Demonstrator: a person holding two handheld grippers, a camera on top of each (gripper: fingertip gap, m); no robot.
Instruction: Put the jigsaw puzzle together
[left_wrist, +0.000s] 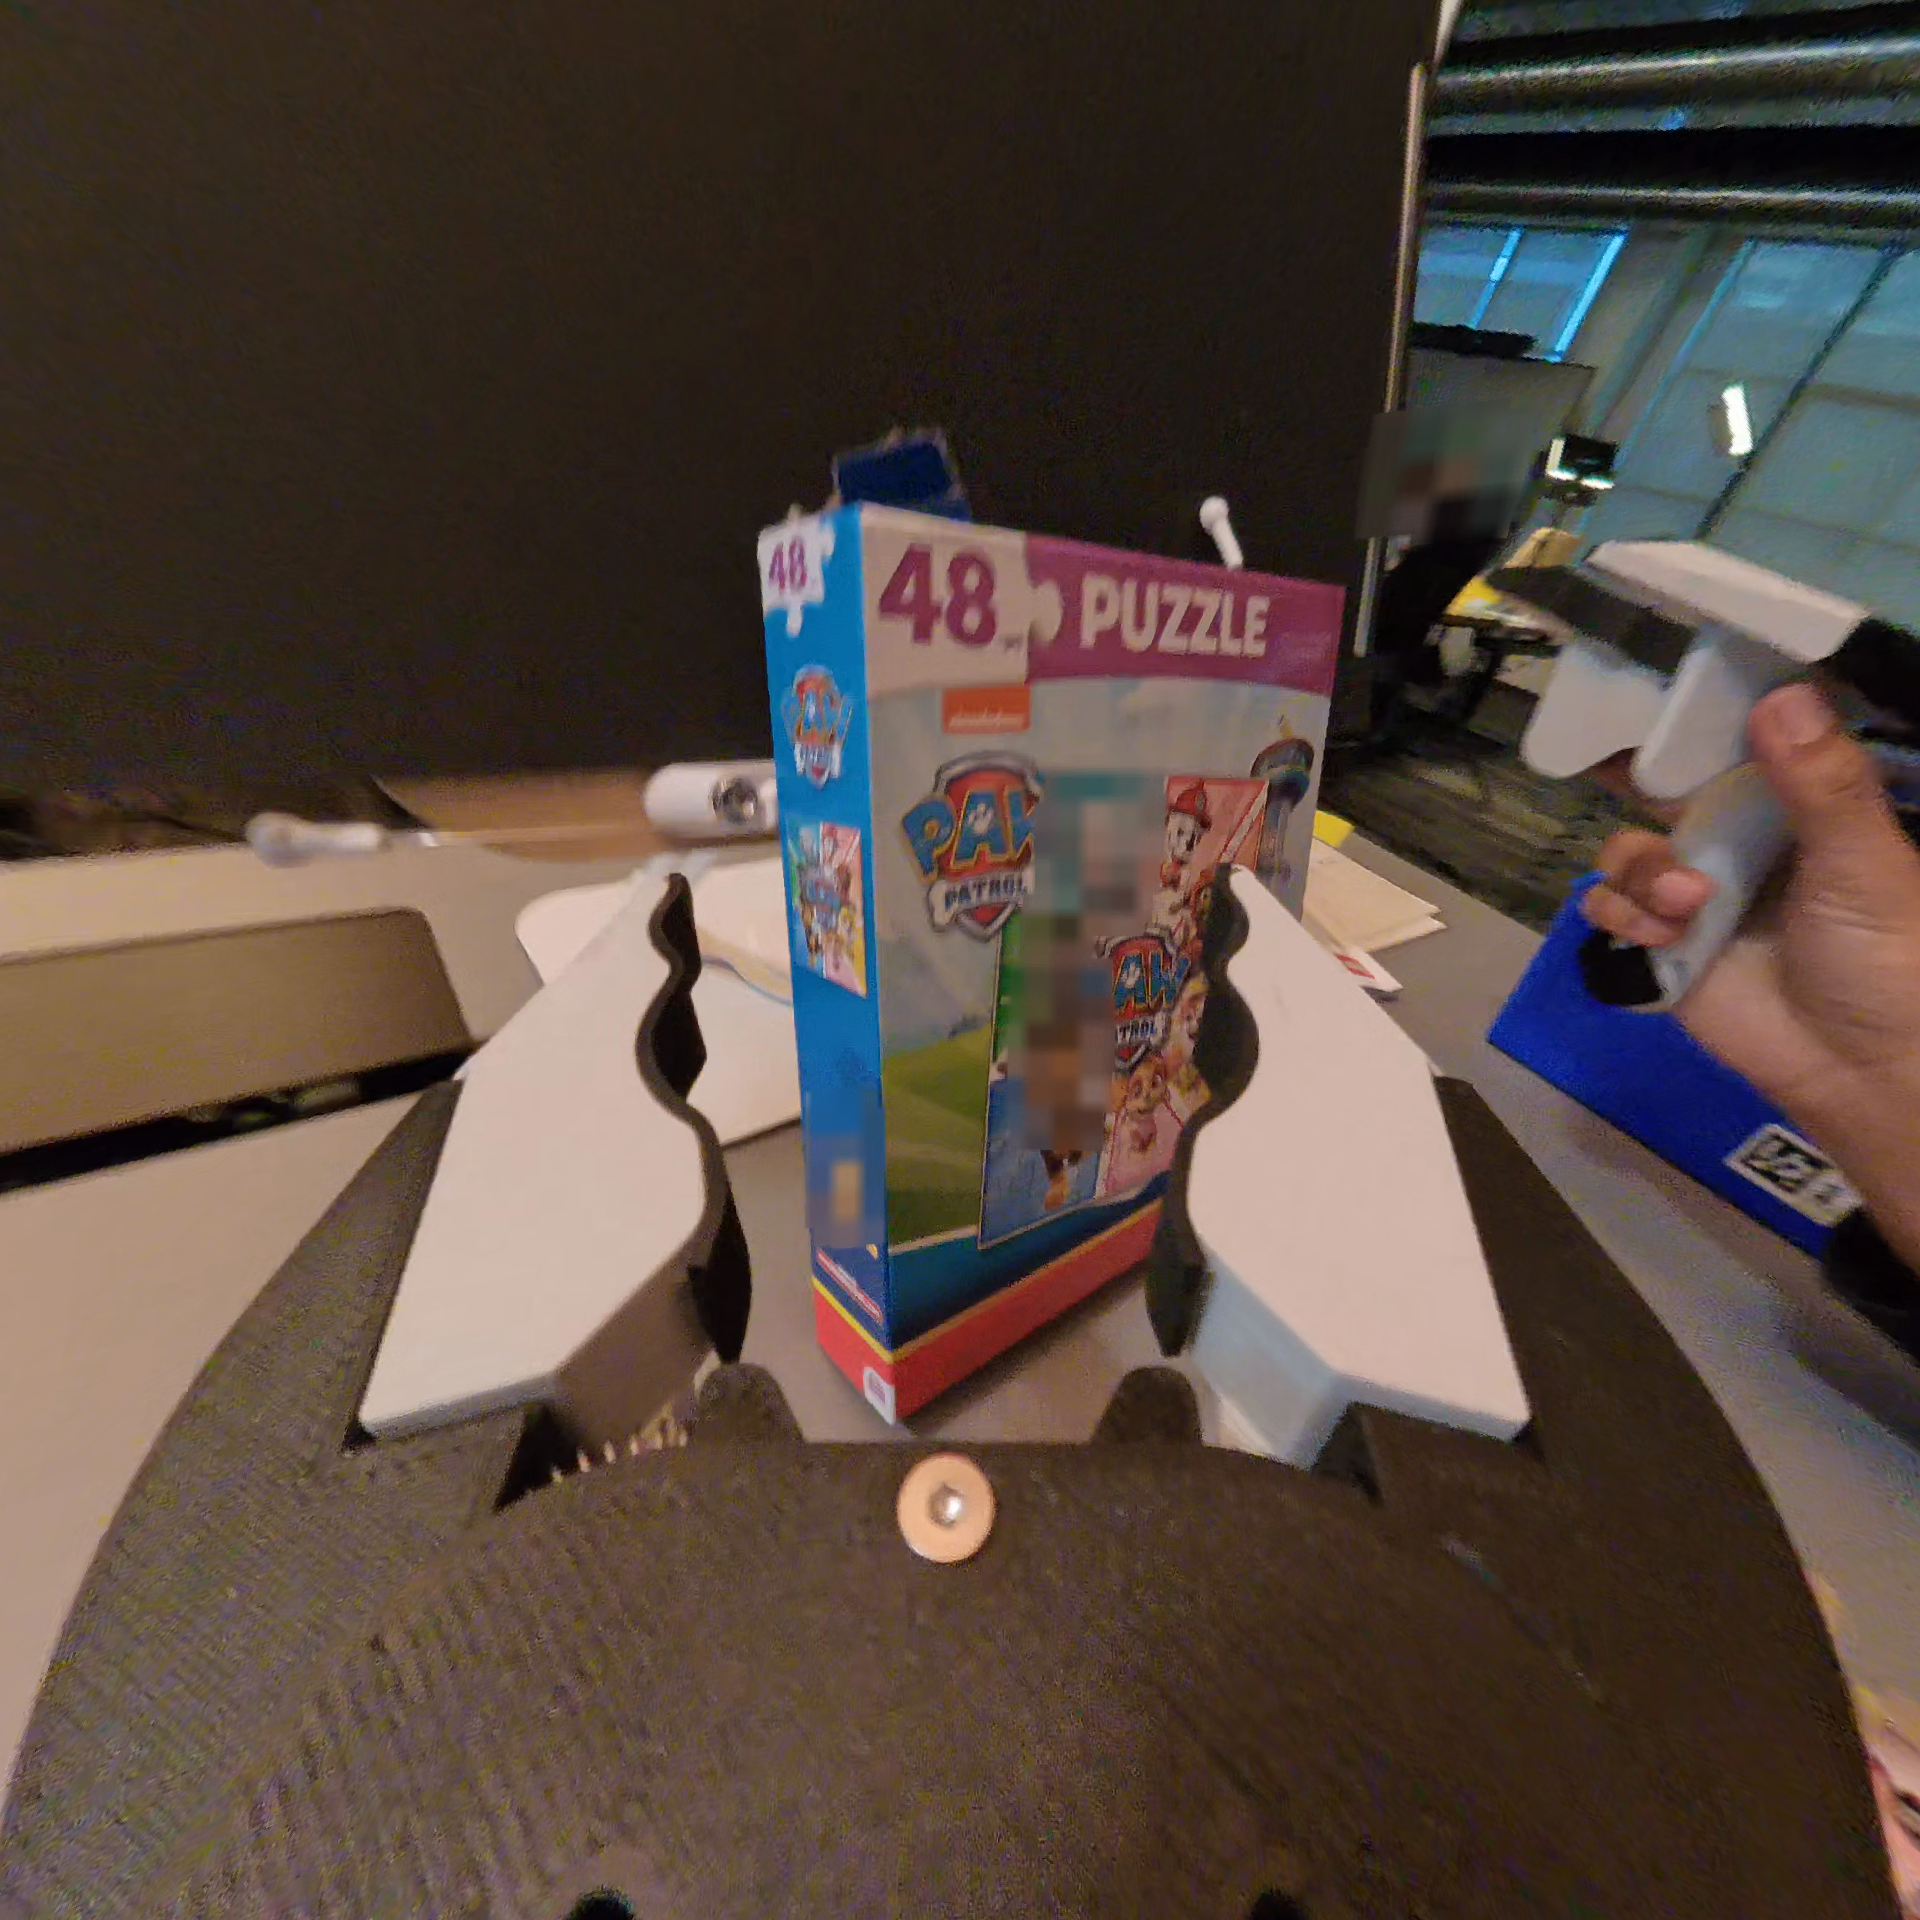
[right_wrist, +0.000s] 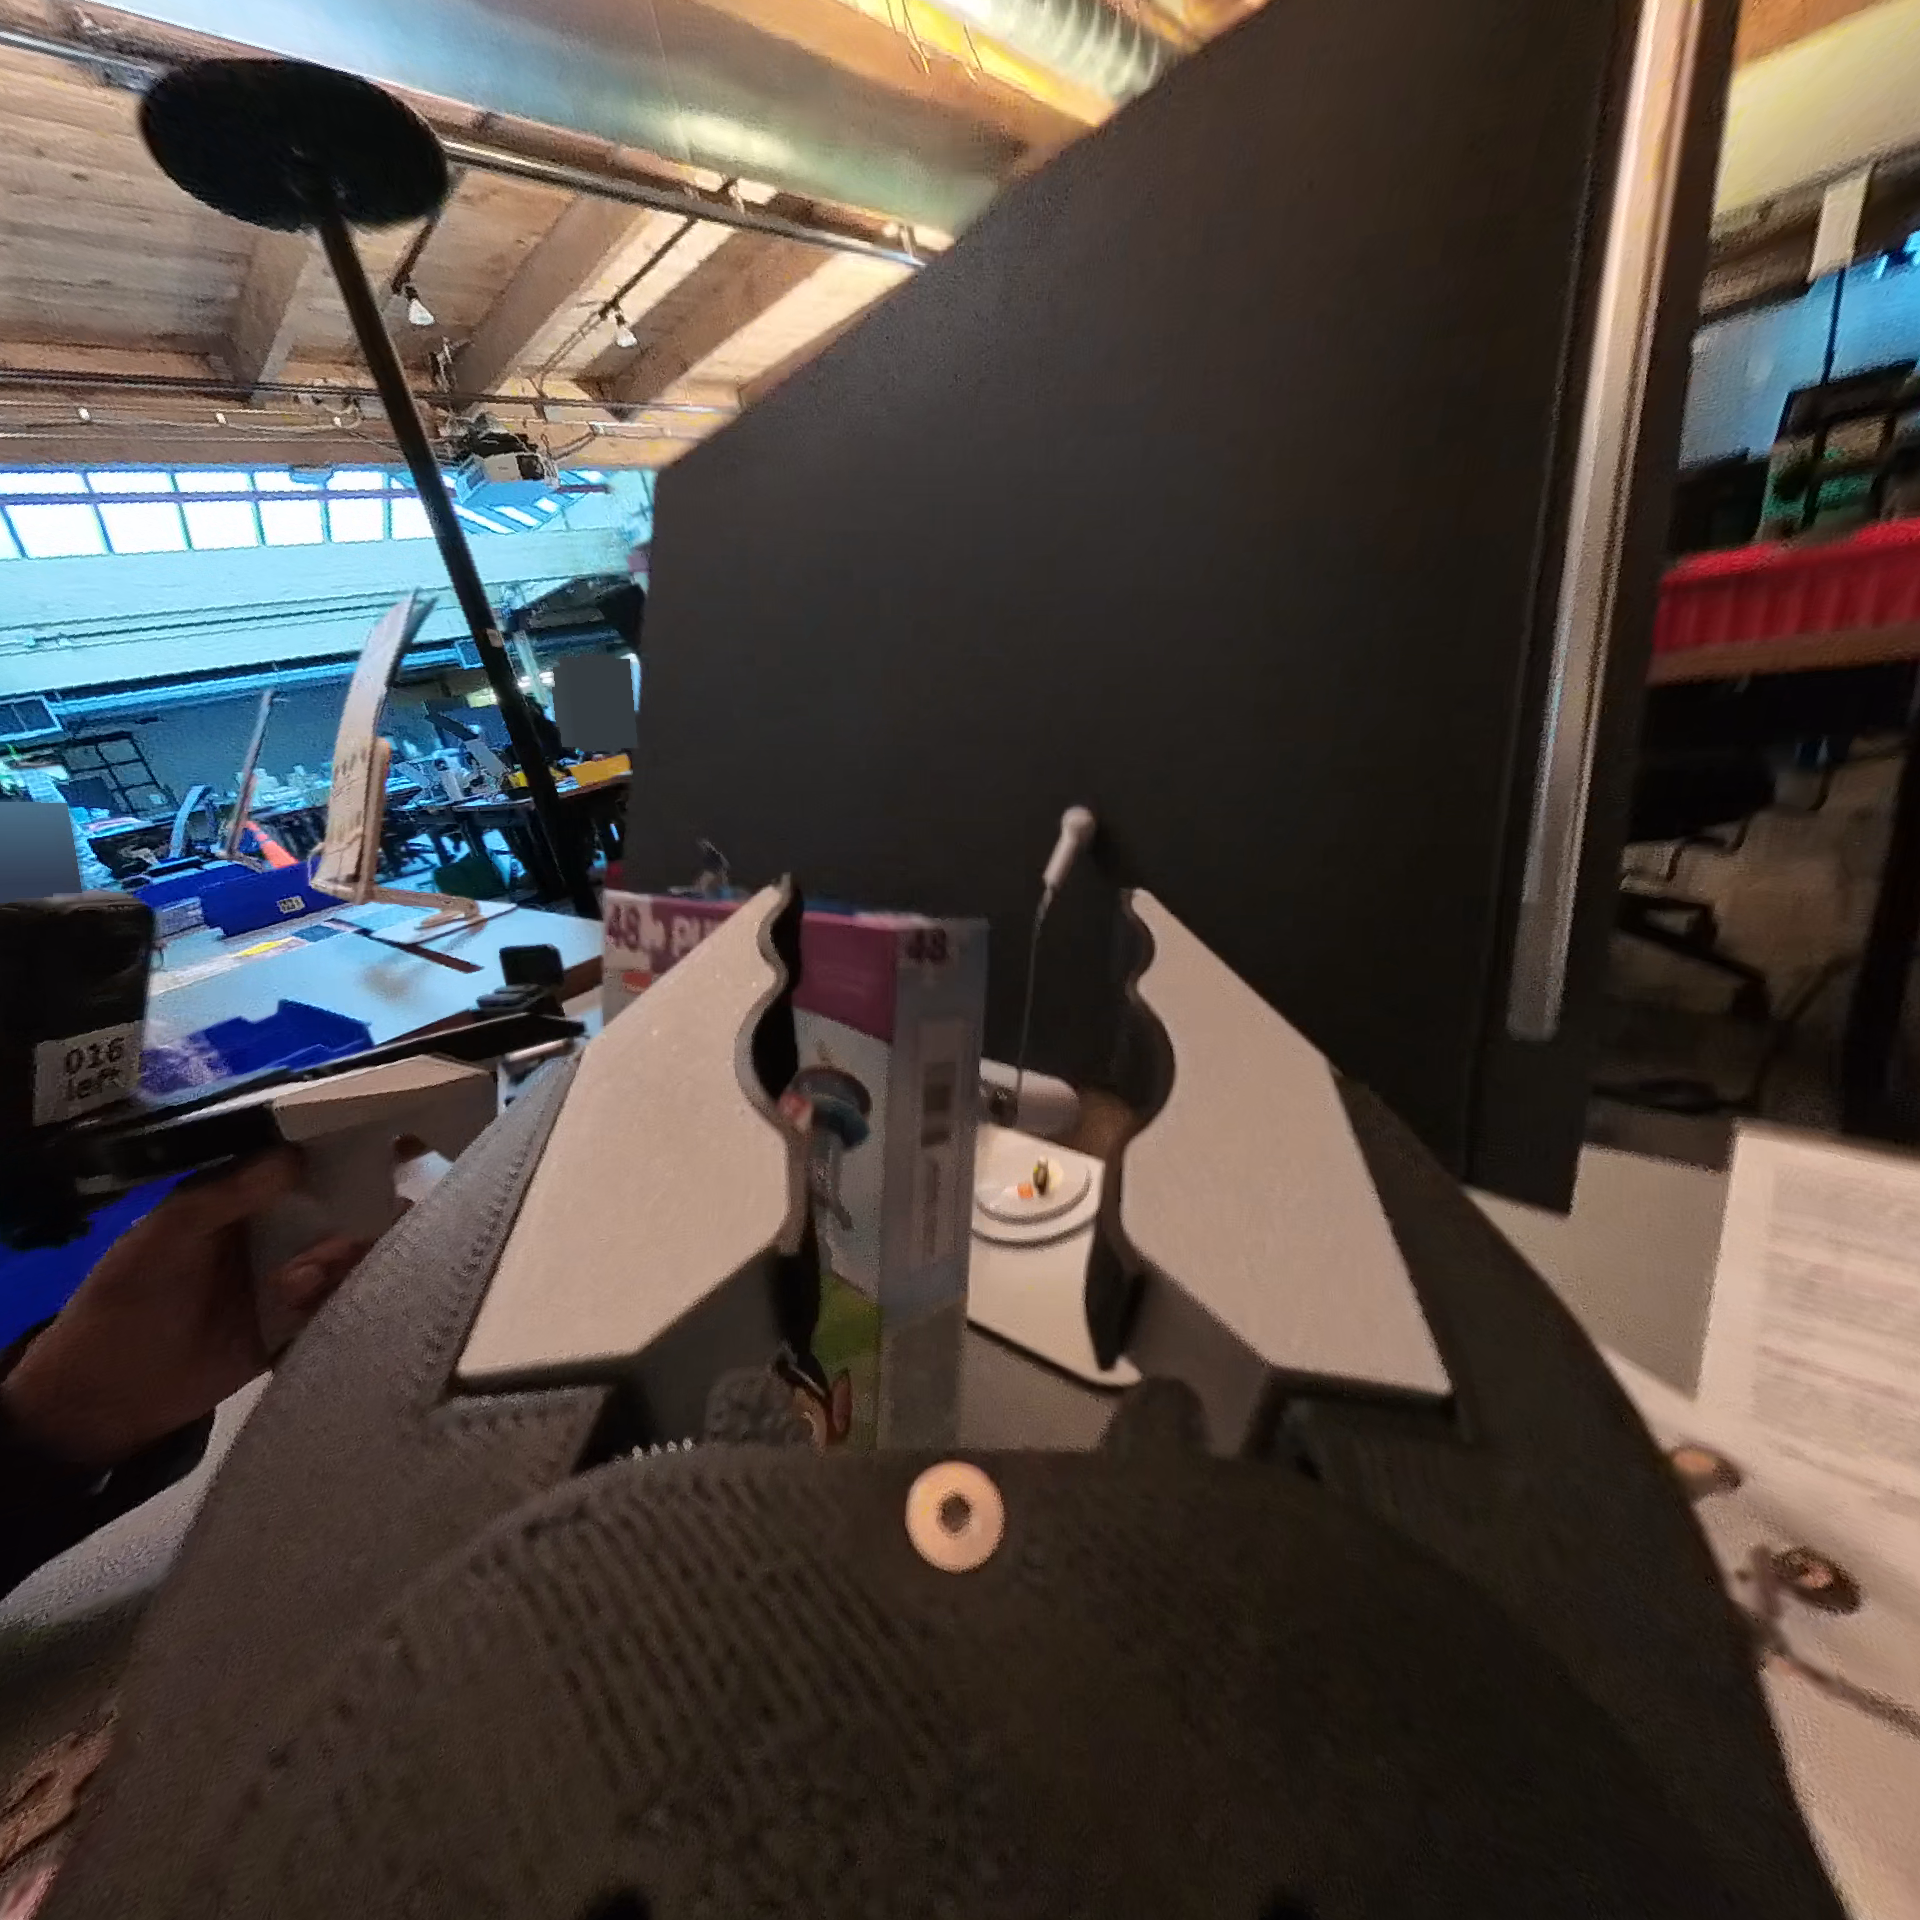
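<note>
The left gripper (left_wrist: 951, 904) is standing spread around the upright puzzle box (left_wrist: 1049, 935), not pinching; right gripper (right_wrist: 961, 935) also spread. Better centre box btw. pads.

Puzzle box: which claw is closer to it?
Left. The left claw straddles the upright puzzle box, open, not squeezing; the right claw hangs off to its side.

Puzzle box (left_wrist: 1049, 883) upright on table (left_wrist: 156, 1299), before partition (left_wrist: 623, 364).
</note>
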